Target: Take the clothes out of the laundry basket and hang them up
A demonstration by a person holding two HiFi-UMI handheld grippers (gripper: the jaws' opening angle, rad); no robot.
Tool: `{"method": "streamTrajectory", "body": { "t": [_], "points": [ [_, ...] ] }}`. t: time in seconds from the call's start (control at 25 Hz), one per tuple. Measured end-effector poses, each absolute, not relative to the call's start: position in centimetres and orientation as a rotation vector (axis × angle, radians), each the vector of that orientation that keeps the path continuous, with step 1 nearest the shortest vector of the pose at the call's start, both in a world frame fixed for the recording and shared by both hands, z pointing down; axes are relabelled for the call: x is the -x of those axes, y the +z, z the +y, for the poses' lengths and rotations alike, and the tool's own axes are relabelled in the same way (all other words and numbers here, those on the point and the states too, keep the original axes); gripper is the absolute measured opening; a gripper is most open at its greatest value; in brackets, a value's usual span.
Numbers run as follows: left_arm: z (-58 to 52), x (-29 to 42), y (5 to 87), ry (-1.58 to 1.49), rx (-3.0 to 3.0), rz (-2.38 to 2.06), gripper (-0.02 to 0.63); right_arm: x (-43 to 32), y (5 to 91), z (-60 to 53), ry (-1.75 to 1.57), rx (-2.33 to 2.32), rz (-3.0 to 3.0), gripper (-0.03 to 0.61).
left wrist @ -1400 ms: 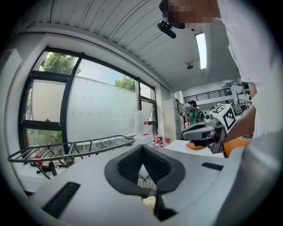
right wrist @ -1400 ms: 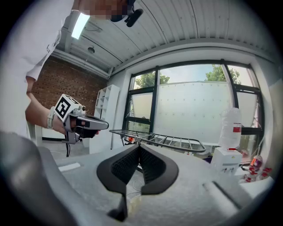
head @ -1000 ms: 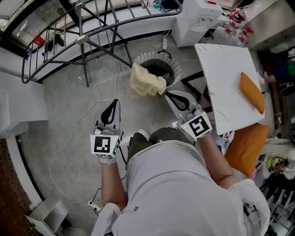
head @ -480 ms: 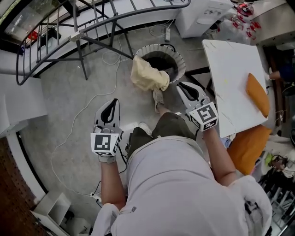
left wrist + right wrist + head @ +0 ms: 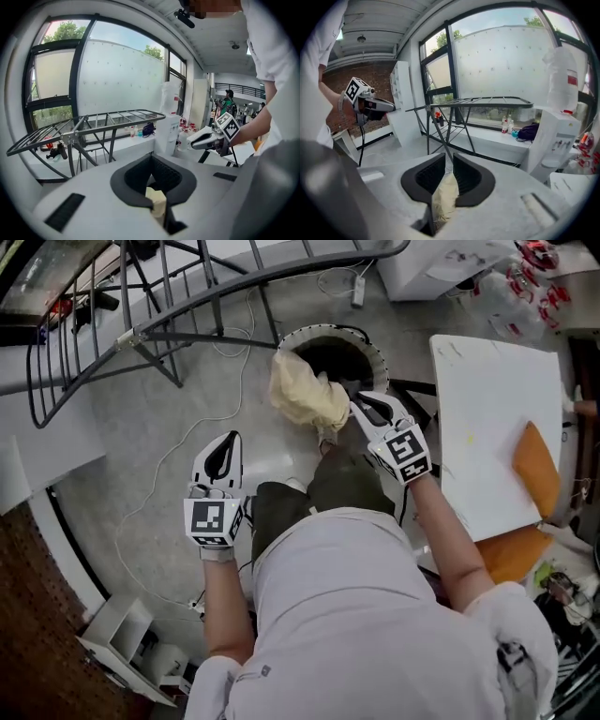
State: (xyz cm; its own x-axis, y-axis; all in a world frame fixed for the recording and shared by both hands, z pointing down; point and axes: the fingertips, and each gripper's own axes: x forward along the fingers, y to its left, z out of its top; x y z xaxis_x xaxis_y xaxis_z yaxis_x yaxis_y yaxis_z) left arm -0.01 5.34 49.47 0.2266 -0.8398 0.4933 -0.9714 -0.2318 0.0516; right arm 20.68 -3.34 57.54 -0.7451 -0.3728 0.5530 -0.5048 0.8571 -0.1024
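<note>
A round laundry basket (image 5: 373, 345) stands on the floor with a cream cloth (image 5: 305, 395) draped over its near rim. My right gripper (image 5: 357, 404) has its tips at the rim, right beside that cloth. Its jaws have just been opening and stand a narrow gap apart. In the right gripper view (image 5: 449, 161) the cream cloth (image 5: 443, 199) shows through that gap just past the tips, not pinched. My left gripper (image 5: 225, 444) hovers over bare floor left of the basket, shut and empty (image 5: 151, 164).
A metal drying rack (image 5: 187, 315) stands at the back left. A white table (image 5: 487, 427) with an orange cushion (image 5: 536, 460) is at the right. A thin cable (image 5: 178, 465) loops across the floor. The person's legs fill the space below the basket.
Both grippers moved forward and down toward the basket. The right one went from beside the table edge to the basket rim by the cloth. The left one advanced less.
</note>
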Motion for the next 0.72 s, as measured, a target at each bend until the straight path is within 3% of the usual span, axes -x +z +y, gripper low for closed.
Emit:
{"method": "streamTrajectory", "body": {
  "t": [0.44,0.72],
  "points": [
    [1.7,-0.3,56.3,0.643,-1.898,-1.623,0.002,-21.5,74.9,-5.4,0.531,-0.385,-2.231,0.096],
    [2.9,2.1,60.1,0.647,-1.818,-1.587,0.002,-21.9,85.2,-2.4,0.629,-0.296,-2.022,0.175]
  ]
}}
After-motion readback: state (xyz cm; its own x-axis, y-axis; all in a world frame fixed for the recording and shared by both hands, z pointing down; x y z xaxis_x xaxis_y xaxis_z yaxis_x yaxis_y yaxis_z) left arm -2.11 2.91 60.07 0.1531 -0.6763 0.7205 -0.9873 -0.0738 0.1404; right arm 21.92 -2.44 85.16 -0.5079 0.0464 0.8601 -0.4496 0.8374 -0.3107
